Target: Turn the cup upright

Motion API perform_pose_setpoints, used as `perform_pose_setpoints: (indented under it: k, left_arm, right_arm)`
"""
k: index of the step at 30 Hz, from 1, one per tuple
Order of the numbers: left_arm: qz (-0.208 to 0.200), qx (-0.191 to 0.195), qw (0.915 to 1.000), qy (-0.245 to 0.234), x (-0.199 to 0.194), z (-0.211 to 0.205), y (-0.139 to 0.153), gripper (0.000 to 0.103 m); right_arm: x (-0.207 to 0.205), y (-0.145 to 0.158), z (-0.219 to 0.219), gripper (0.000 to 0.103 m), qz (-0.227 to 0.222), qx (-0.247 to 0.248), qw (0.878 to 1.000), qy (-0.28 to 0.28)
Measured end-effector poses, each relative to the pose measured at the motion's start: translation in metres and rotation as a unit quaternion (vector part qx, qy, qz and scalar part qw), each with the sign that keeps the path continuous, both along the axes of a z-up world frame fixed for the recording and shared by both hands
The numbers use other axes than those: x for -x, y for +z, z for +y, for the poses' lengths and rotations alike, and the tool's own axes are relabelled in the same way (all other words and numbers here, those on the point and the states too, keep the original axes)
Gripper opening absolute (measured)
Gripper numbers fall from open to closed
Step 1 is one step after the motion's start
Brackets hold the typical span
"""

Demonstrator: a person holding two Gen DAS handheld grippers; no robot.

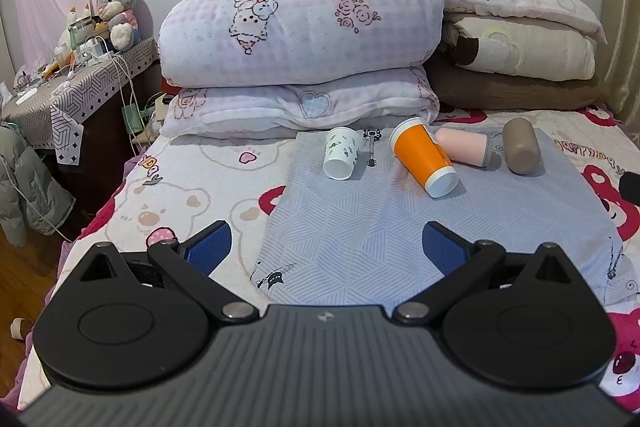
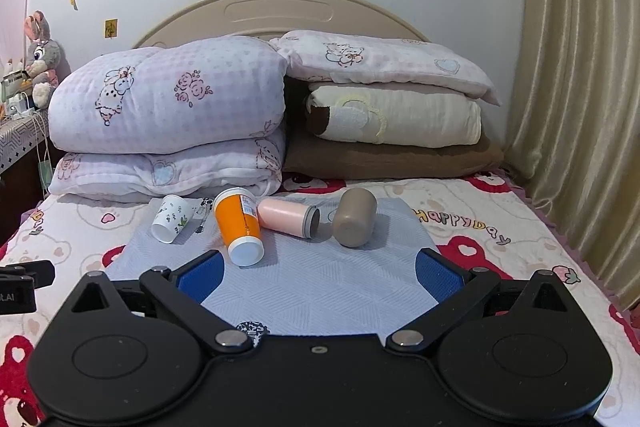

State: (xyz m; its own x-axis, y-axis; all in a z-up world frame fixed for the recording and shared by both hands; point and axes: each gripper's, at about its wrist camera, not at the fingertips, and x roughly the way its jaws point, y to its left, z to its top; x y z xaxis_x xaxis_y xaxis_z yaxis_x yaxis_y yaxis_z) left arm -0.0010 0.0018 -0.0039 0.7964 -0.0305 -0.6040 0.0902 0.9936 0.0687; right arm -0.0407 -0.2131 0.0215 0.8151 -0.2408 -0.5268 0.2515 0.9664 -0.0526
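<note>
Several cups lie on their sides on a pale blue cloth (image 1: 360, 227) on the bed: a small white patterned paper cup (image 1: 342, 153) (image 2: 173, 218), an orange cup with white ends (image 1: 424, 157) (image 2: 239, 223), a pink cup (image 1: 464, 147) (image 2: 286, 217) and a brown cup (image 1: 520, 146) (image 2: 354, 223). My left gripper (image 1: 326, 247) is open and empty, well short of the cups. My right gripper (image 2: 320, 273) is open and empty, just short of the orange cup and brown cup.
Folded quilts and pillows (image 1: 300, 39) (image 2: 168, 99) are stacked behind the cups against the headboard (image 2: 280, 11). A cluttered bedside table (image 1: 80, 75) stands left of the bed. A curtain (image 2: 580, 67) hangs on the right. The left gripper shows at the right wrist view's left edge (image 2: 20, 287).
</note>
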Motion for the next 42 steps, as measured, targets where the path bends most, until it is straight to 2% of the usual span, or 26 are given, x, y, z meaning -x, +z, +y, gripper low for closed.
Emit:
perform_pose_setpoints:
  k: [12, 22, 42]
  left_arm:
    - [0.004, -0.003, 1.0000, -0.003, 0.0006, 0.0004, -0.0039, 0.103]
    - [-0.002, -0.038, 0.9993, -0.006, 0.0015, -0.0060, -0.0085, 0.103]
    - [0.018, -0.021, 0.9996, 0.001, -0.0053, 0.0004, -0.0092, 0.103]
  right_arm:
    - [-0.0016, -0.0028, -0.0007, 0.103, 0.001, -0.006, 1.000, 0.004]
    - [-0.0030, -0.0041, -0.0010, 0.103, 0.007, -0.005, 1.000, 0.009]
    - [-0.0028, -0.0045, 0.0008, 0.103, 0.012, -0.005, 1.000, 0.015]
